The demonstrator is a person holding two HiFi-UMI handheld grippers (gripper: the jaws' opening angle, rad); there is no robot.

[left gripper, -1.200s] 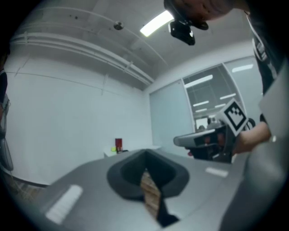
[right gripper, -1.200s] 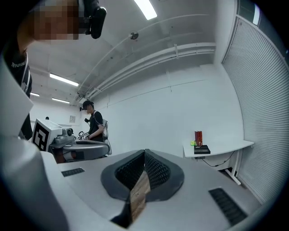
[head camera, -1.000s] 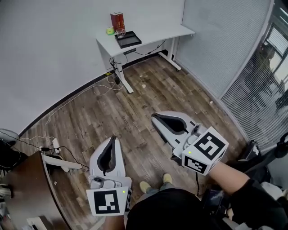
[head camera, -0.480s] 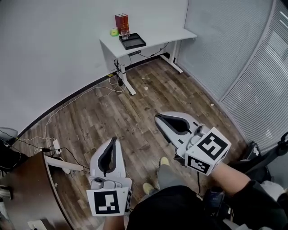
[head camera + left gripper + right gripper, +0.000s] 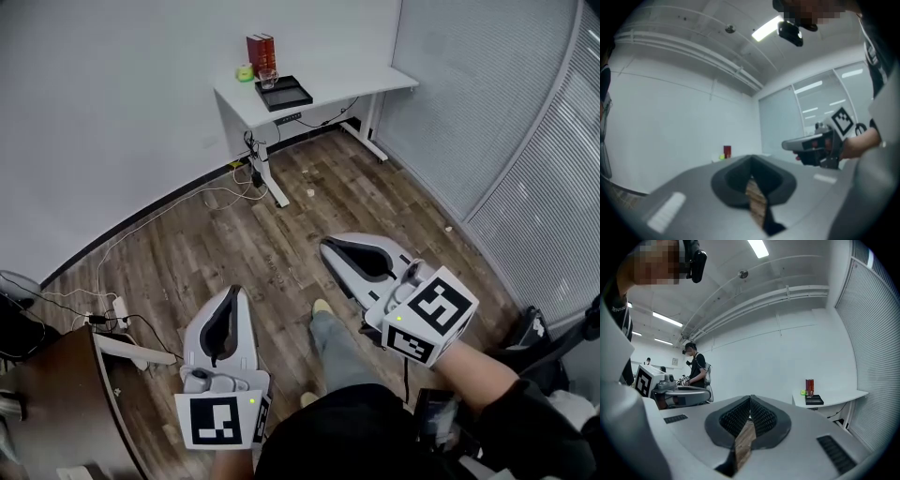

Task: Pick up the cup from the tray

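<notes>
A clear cup (image 5: 268, 78) stands at the back of a black tray (image 5: 286, 95) on a white desk (image 5: 319, 86) across the room. In the right gripper view the cup (image 5: 811, 393) and tray (image 5: 814, 401) show small at the right. My left gripper (image 5: 232, 293) and right gripper (image 5: 324, 247) are held over the wooden floor, far from the desk. Both are shut with nothing between the jaws. In each gripper's own view, the left gripper (image 5: 751, 161) and the right gripper (image 5: 750, 399), the pads meet.
Red books (image 5: 261, 52) and a small green object (image 5: 244, 72) sit behind the tray. Cables (image 5: 216, 192) trail on the floor left of the desk. A dark table corner (image 5: 52, 394) is at my lower left. Blinds (image 5: 553, 187) line the right wall. Another person (image 5: 696, 369) stands far off.
The desk has shifted right and slightly nearer in the head view. A leg has stepped forward between the grippers. Both grippers stay shut and level.
</notes>
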